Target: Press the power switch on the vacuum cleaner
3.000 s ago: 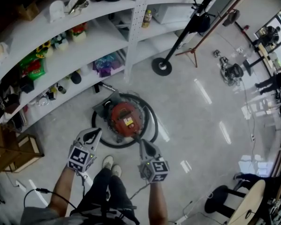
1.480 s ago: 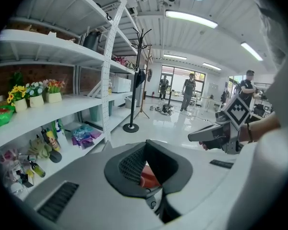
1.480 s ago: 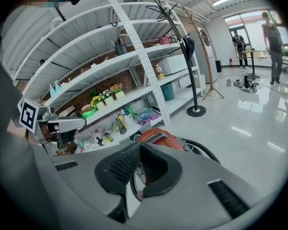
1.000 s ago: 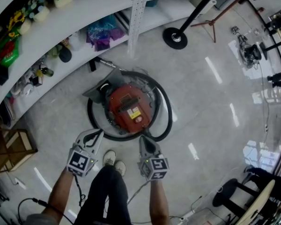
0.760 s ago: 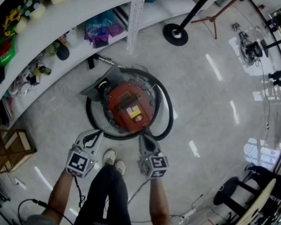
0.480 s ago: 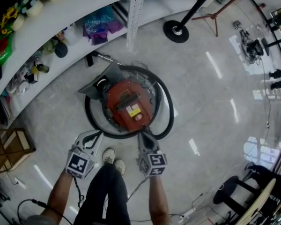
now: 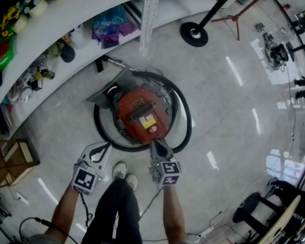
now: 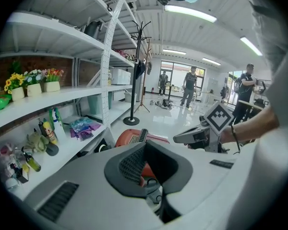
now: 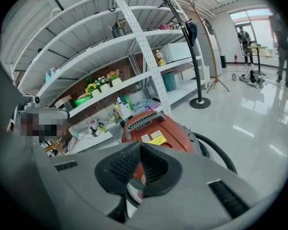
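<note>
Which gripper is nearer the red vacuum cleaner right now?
Right. The right gripper reaches the near edge of the vacuum cleaner; the left gripper hangs farther out, beside the hose.

Vacuum cleaner (image 7: 132,125) red w/ yellow label (image 7: 148,122), hose (image 7: 189,128) blk — right hand-held gripper (image 7: 154,143) grey, blk-white square marker.
</note>
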The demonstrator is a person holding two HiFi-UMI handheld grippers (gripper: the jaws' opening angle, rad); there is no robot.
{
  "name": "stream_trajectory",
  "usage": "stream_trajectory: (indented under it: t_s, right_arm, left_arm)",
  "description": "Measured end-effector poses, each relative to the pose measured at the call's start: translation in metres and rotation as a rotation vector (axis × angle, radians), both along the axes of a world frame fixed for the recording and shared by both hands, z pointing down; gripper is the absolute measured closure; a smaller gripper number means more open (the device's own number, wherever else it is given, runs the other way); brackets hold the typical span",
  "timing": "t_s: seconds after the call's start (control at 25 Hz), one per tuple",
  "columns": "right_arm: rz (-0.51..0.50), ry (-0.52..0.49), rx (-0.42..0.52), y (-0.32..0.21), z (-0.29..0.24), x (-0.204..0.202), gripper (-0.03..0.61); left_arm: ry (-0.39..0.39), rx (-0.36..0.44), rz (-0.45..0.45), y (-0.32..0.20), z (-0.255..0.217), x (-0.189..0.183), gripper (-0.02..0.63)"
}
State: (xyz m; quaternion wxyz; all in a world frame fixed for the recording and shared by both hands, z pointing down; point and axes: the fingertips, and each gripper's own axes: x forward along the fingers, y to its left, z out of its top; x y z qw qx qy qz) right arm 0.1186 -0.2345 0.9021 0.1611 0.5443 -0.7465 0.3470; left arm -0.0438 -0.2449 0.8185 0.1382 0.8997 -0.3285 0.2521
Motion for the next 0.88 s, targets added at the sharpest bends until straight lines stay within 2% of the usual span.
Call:
stream_trajectory:
  t_s: [0.88]
  right_arm:
    - [0.028, 0.020, -0.018, -0.028, 0.046, -0.002, 0.566]
  left_arm:
    - [-0.014, -0.009, 0.000, 0.004, 0.012, -0.014, 0.607]
